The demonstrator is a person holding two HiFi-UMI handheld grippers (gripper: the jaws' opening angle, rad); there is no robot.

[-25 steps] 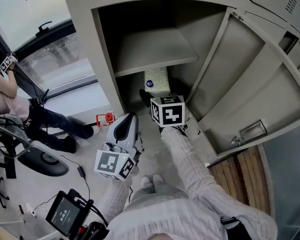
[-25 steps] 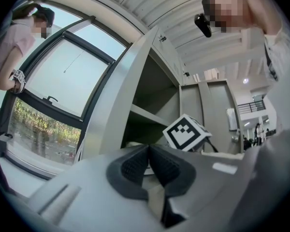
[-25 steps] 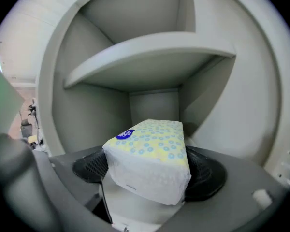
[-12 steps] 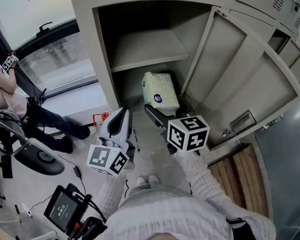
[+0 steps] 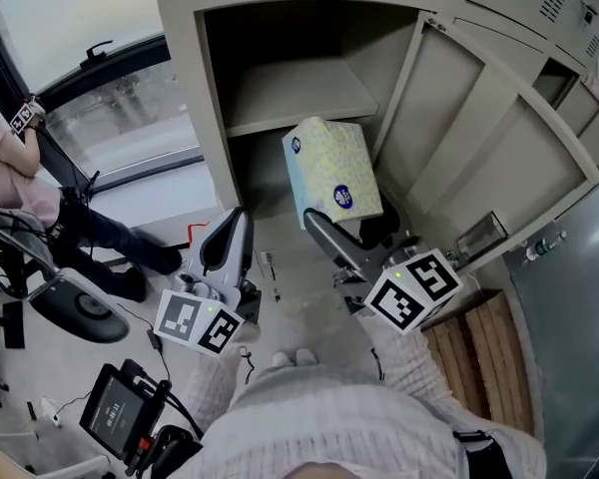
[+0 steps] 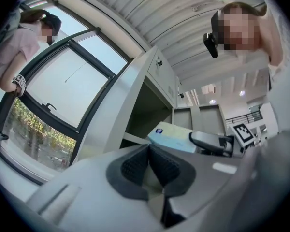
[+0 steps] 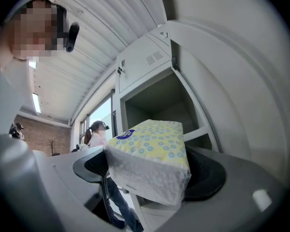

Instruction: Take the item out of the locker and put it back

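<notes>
Removal is looking done — my right gripper [image 5: 321, 223] is clamping the tissue pack [image 5: 334, 173] before the open locker [image 5: 185, 98], left gripper [image 5: 228, 242] idling closed — return pending.

Glossy plastic-wrapped tissue pack [image 5: 332, 173], matt painted-metal locker [image 5: 499, 118]

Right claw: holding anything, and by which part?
Right claw clamps the tissue pack at its lower end, one pad each side. Left claw shut, empty.
</notes>
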